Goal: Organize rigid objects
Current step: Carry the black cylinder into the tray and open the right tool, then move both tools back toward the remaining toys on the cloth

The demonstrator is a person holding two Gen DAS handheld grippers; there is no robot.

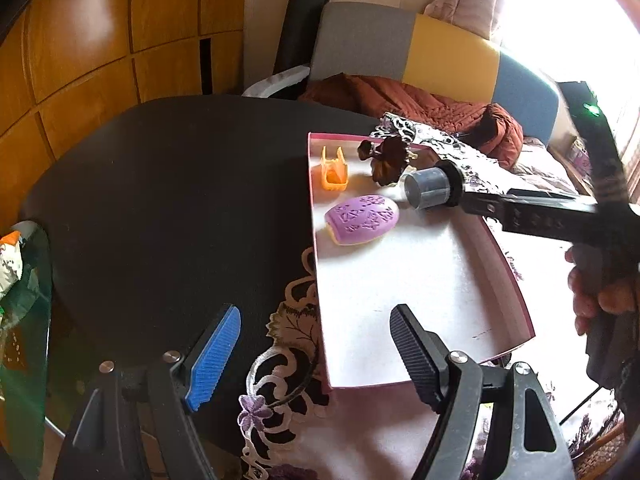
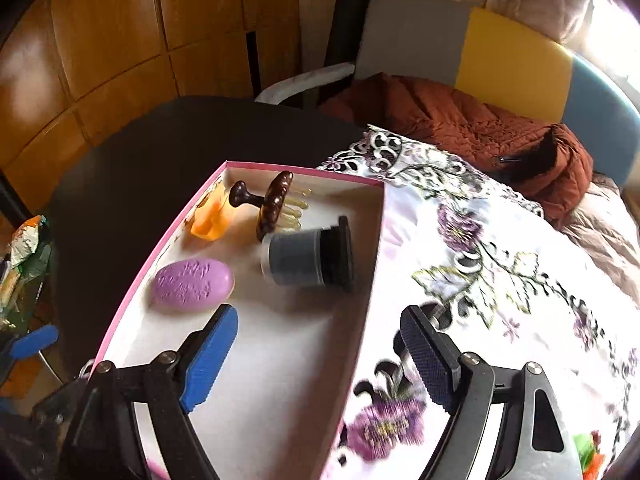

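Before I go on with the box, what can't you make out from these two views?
- Left wrist view: the right gripper is blurred, and it covers the back of the grey cylinder.
- Right wrist view: the brown massager hides part of the orange piece.
- Right wrist view: the near corner of the box is covered by the gripper.
- Both views: the tablecloth is cut off by the picture edge.
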